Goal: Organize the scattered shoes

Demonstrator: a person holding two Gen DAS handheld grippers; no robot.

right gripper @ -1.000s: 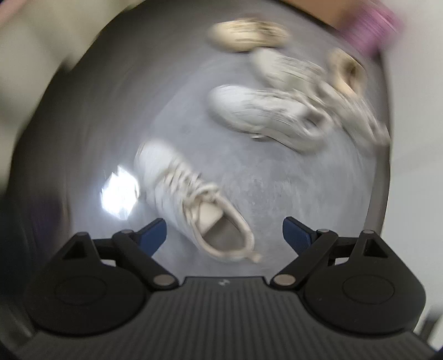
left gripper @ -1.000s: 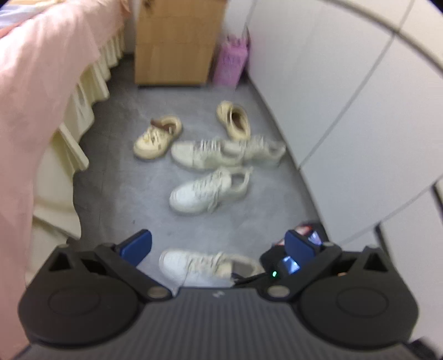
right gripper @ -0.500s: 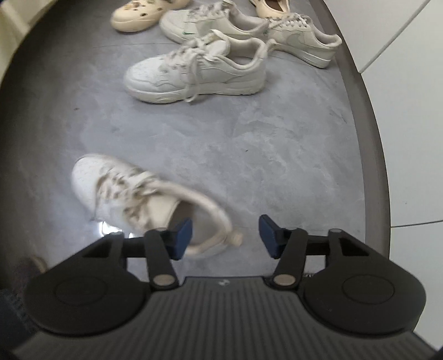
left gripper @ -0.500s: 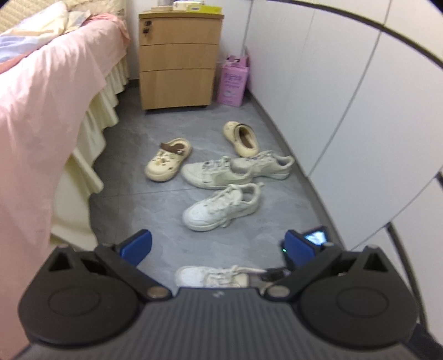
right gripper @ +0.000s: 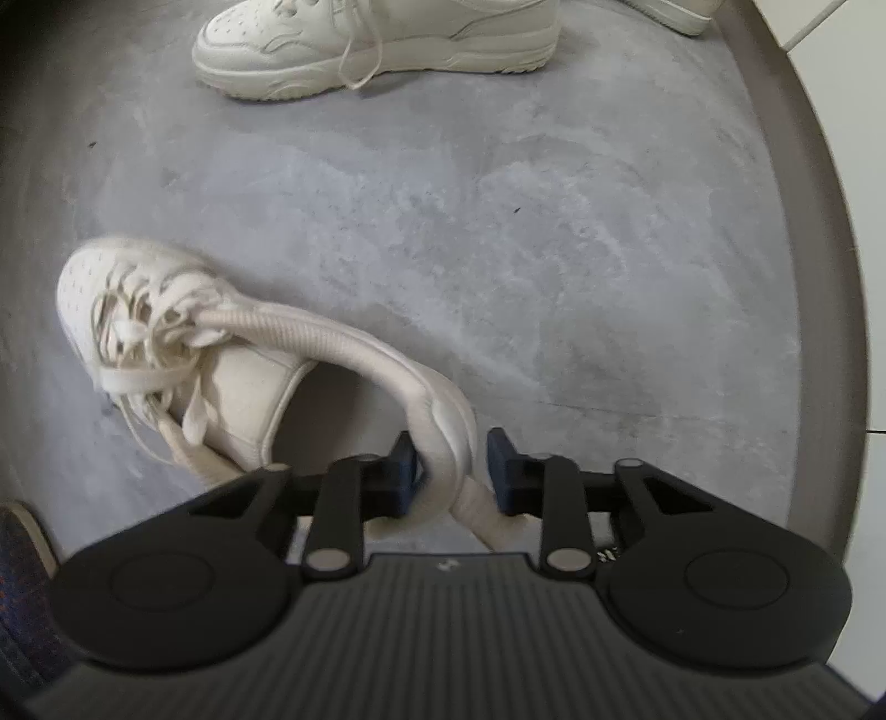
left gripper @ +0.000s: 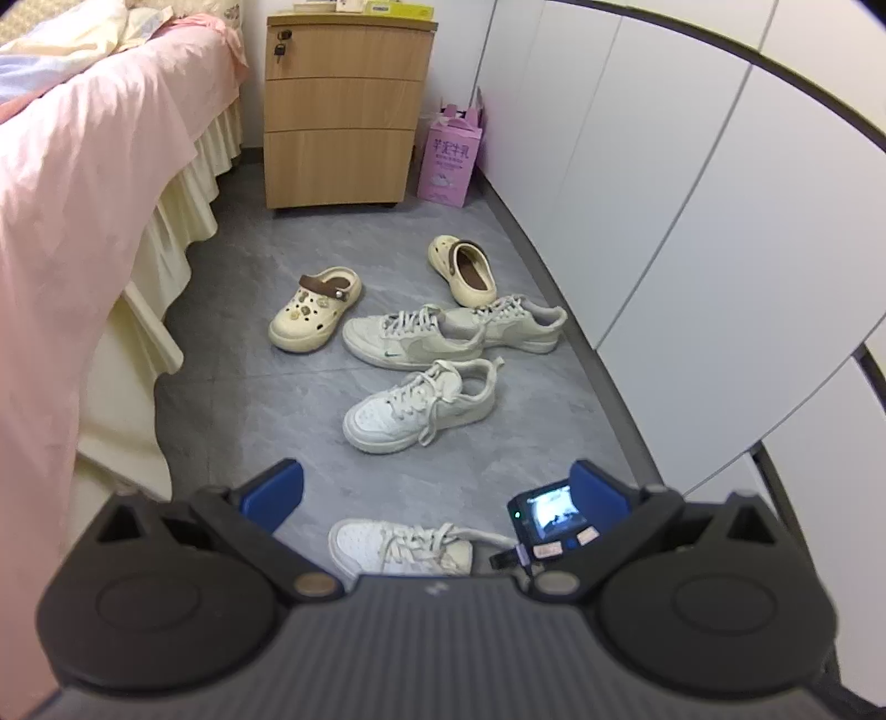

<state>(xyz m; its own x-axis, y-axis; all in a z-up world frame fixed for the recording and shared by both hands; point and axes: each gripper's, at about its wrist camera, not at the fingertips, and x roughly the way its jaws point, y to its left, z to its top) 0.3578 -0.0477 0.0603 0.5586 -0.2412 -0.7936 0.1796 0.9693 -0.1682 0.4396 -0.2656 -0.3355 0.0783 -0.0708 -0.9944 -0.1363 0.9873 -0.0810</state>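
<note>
A white sneaker (right gripper: 183,338) lies on the grey floor, toe to the left. My right gripper (right gripper: 451,468) has its blue pads on either side of the sneaker's heel collar, nearly closed; a small gap shows at the right pad. The same sneaker (left gripper: 398,545) shows in the left wrist view, between the fingers of my open, empty left gripper (left gripper: 434,490), which hangs above it. Its mate, another white sneaker (left gripper: 418,407), lies farther on and also shows in the right wrist view (right gripper: 376,44). Two cream sneakers (left gripper: 412,338) (left gripper: 512,324) and two beige clogs (left gripper: 315,307) (left gripper: 462,271) lie beyond.
A bed with a pink cover (left gripper: 83,221) runs along the left. White wardrobe doors (left gripper: 664,194) line the right. A wooden drawer cabinet (left gripper: 343,105) and a pink box (left gripper: 451,160) stand at the far wall. The right gripper's camera screen (left gripper: 551,512) shows by my left gripper.
My right gripper came down onto the near sneaker's heel and its fingers narrowed around the collar. My left gripper rose and tilted back, showing more of the room.
</note>
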